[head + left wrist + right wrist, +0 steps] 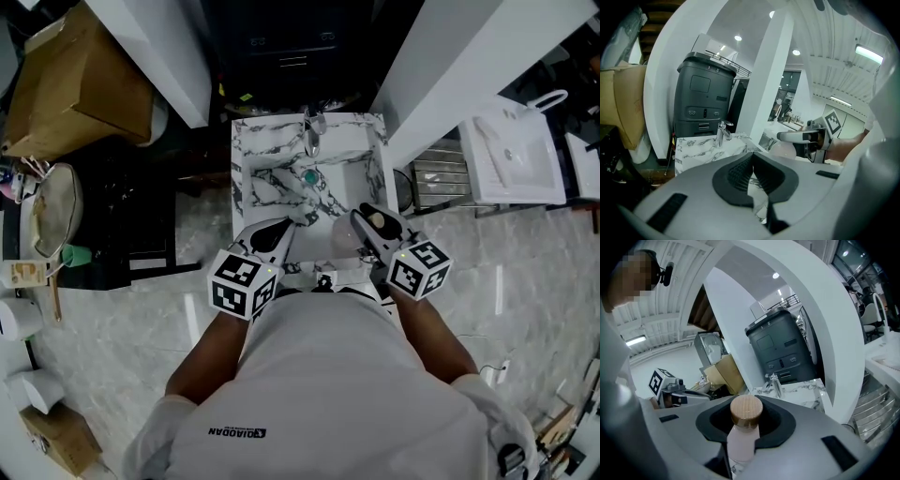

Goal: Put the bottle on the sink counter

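The right tongs (746, 427) are clamped on a pale pink, frosted bottle (740, 446) just below its round wooden cap (746, 411), so the bottle hangs in the grip above the white, grey-veined marble sink, not yet on its counter (246, 141). The left tongs (752, 176) are closed on nothing and hover at the near left of the basin (352, 183).

The main risk is the landing spot. From the head view the bottle seems to sit over the near right part of the basin, though the tongs hide its base. If let go there, it would drop into the bowl rather than onto the flat rim. That rim looks narrow, so a tall, smooth bottle set down tilted could topple off. A grip this high also lets the body swing. A reach toward the far edge could knock the chrome tap (314, 136).
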`<state>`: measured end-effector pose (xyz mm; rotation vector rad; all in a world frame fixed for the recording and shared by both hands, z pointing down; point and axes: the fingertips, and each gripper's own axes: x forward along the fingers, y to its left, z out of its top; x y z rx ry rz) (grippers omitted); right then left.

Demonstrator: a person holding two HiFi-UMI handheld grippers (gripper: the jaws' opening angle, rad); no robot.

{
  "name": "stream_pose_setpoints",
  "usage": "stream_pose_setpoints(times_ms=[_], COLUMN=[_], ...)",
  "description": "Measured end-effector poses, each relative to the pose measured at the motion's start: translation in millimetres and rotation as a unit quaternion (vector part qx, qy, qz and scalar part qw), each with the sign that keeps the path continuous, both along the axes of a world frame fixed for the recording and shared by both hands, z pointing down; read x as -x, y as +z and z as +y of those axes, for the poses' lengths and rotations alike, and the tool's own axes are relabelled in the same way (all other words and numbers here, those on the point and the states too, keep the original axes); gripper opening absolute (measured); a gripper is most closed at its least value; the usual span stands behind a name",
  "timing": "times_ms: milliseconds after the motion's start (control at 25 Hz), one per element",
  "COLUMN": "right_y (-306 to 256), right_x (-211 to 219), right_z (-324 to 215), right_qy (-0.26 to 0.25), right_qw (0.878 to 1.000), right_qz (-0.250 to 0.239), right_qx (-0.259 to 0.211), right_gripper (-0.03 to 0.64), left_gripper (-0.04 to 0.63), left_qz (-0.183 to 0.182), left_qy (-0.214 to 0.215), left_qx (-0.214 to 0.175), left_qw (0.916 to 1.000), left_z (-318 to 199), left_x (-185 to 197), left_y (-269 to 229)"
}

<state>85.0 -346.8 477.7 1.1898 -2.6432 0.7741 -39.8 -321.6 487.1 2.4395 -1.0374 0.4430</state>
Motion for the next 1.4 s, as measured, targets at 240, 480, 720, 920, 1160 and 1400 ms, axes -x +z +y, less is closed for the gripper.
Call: stream_pose_setpoints(times_ms=[240, 480, 720, 920, 1160, 1400], right_y=[10, 26, 40, 54, 70, 87], right_x=[-4, -13, -29, -42, -51, -58], right_z=[-27, -56, -90, -121, -161, -199], right_qy=[-0.010, -0.017, -0.012, -0.002, 0.005, 0.012], right_qw=[1.000, 1.000, 0.999, 0.998, 0.997, 0.995], right_qz=[0.003, 0.018, 0.043, 0.061, 0.078, 0.101], right_qx=[0.006, 0.012, 0.005, 0.004, -0.007, -0.009], right_gripper=[0.127, 0.127, 0.127, 0.127, 0.127, 0.127], left_gripper=[0.014, 0.015, 0.015, 0.015, 0.015, 0.015], left_qz=[-0.007, -0.006, -0.006, -0.012, -0.020, -0.016], left_qy=[-0.013, -0.024, -0.031, -0.028, -0.024, -0.038], left_qx=[0.010, 0.022, 0.034, 0.045, 0.050, 0.068], left_qw=[0.9998, 0.9995, 0.9989, 0.9985, 0.9983, 0.9968], left_z=[-20, -40, -57, -63, -73, -71], left_x=[-2, -11, -18, -23, -32, -31], left_y=[12, 22, 34, 43, 53, 63])
